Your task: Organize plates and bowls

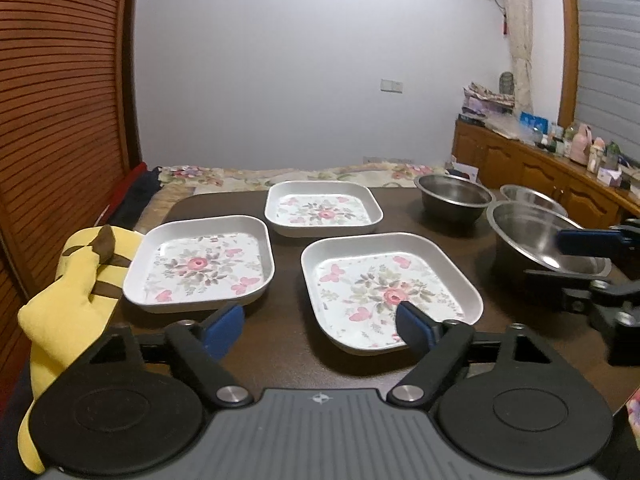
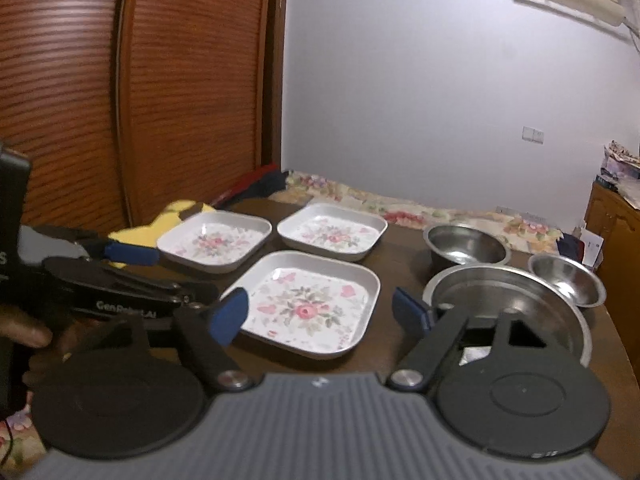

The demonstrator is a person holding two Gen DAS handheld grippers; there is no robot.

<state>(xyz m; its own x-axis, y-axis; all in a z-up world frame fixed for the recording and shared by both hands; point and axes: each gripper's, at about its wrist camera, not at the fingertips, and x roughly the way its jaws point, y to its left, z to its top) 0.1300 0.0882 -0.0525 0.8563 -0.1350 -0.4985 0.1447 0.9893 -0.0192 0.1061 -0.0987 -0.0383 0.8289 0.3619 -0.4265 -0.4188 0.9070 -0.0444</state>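
Observation:
Three square white plates with flower prints lie on the dark table (image 1: 288, 356): a left plate (image 1: 200, 264), a far plate (image 1: 322, 208) and a near plate (image 1: 390, 292). To the right stand a large steel bowl (image 1: 540, 248), a medium steel bowl (image 1: 452, 196) and a small steel bowl (image 1: 532, 196). My left gripper (image 1: 320, 320) is open, with its right finger over the near plate and its left finger by the left plate's front edge. My right gripper (image 2: 320, 308) is open between the near plate (image 2: 308, 304) and the large bowl (image 2: 520, 300), holding nothing.
A yellow plush toy (image 1: 80, 280) lies at the table's left edge beside the left plate. A bed with a floral cover (image 1: 280, 174) runs behind the table. A wooden cabinet (image 1: 540, 172) with clutter stands at the right, and a slatted wooden door (image 1: 60, 120) at the left.

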